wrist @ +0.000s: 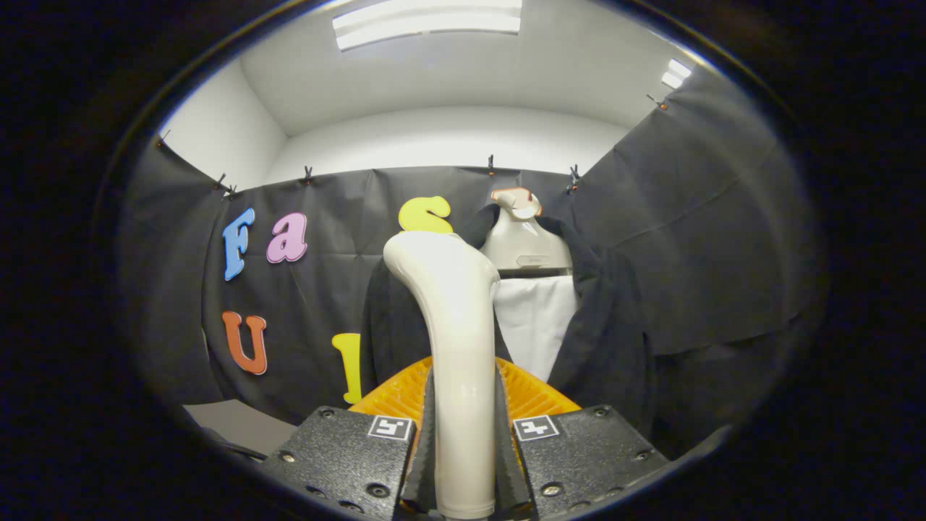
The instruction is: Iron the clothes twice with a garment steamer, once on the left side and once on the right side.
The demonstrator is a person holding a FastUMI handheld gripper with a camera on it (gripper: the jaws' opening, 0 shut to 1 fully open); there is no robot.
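While the garment steamer (463, 347) is clamped by its pale handle between the two fingers of the gripper (464, 463), both pads being pressed against its sides, the steamer's curved head is held upright and is seen just ahead of the fingers, rising in front of the clothes. The clothes, a dark jacket (615, 325) worn over a white shirt front (535, 325), are hung on a pale hanger form (524, 242) against the booth's black wall, beyond the steamer and slightly to its right. An orange ribbed part (528, 394) is seen behind the handle, between the fingers and the jacket; what it belongs to cannot be told. The step in hand is judged to be the carrying of the steamer toward the fabric, since the head is not yet seen touching the cloth. It would be done well if the grip is kept firm so the smooth handle is not allowed to twist, the head is brought flat to the left panel near the collar, and a slow, straight pass is drawn down it, after which the same is repeated on the right panel. No containers are to be seen, so nothing can be said of contents.
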